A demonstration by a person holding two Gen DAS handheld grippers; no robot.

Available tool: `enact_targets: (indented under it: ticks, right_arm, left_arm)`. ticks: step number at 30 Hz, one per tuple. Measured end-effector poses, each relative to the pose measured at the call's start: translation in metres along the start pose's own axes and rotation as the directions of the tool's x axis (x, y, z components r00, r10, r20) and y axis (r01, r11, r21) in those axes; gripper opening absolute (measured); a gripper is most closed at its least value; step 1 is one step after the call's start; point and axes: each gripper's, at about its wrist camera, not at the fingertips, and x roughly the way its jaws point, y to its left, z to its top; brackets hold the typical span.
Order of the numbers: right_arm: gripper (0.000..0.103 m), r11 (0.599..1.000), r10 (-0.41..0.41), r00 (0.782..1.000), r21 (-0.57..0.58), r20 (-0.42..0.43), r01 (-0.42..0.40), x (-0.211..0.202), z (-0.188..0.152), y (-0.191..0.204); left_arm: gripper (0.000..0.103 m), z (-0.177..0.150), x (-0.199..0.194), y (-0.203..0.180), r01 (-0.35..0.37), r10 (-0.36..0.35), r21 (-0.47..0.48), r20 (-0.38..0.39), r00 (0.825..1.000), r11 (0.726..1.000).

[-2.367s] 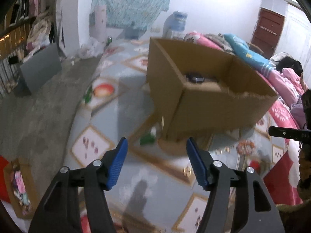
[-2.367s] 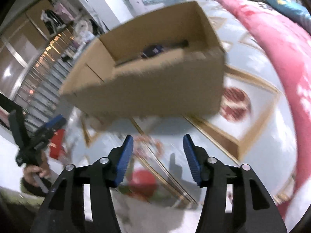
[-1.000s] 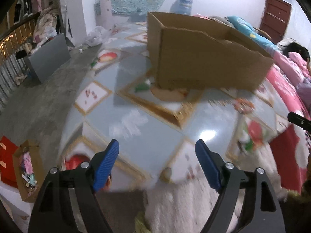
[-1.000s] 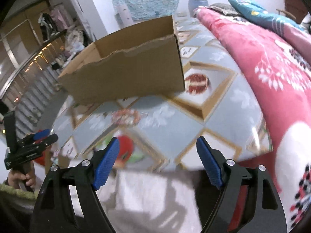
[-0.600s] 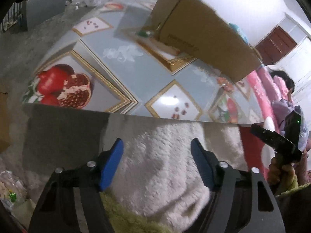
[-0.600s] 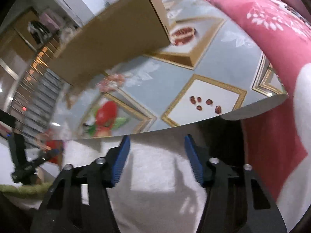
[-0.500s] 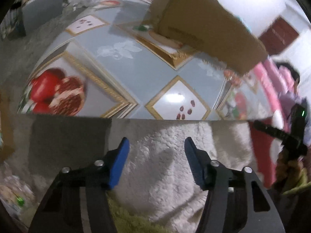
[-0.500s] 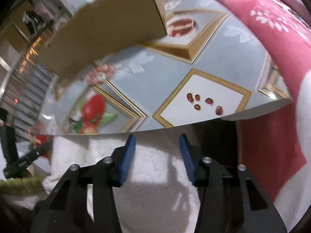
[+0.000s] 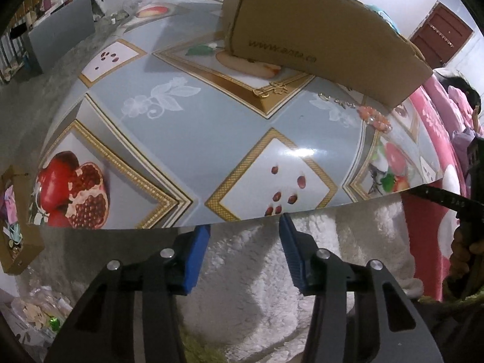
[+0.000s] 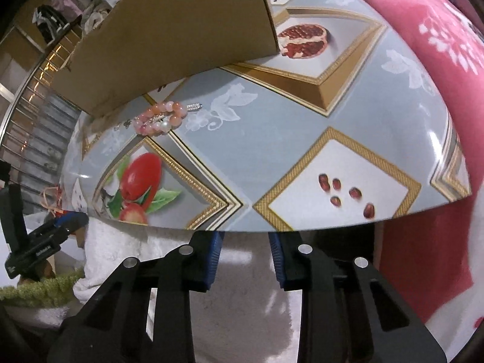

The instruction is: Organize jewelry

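Observation:
A pink bead bracelet lies on the fruit-print table beside a tall cardboard box, with a small silver piece next to it. In the left wrist view the bracelet, a gold ornament and a thin gold chain lie along the box. My left gripper and right gripper hang below the table's near edge over white fluffy fabric. Both sets of jaws are closing with nothing between them.
Pink flowered bedding borders the table on the right, where a person lies. A small open carton of odds and ends sits on the floor at left. A grey panel leans at the back left.
Both grippers sank from above the table to below its near edge and tipped downward. Their jaws narrowed a good deal. The jewelry and box stayed put.

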Motion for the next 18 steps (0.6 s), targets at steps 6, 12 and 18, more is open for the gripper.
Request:
enact_targets:
  ticks: [6,12,18]
  right_arm:
    - [0.028,1.000,0.008,1.000,-0.017,-0.015,-0.008,0.003,0.015,0.002]
    - [0.030,0.998,-0.034,0.998,-0.051,-0.059,0.031,0.008,0.005,0.005]
    - [0.035,0.997,-0.001,0.998,-0.078,-0.062,-0.003,-0.023,-0.013,0.002]
  left_arm:
    - [0.046,0.005,-0.003,0.007,0.021,-0.021,-0.020,-0.015,1.000,1.000]
    - [0.046,-0.003,-0.008,0.003,-0.020,0.020,0.030,-0.013,1.000,0.999]
    - [0.046,-0.011,-0.029,0.006,-0.031,0.031,0.066,-0.009,0.999,0.997]
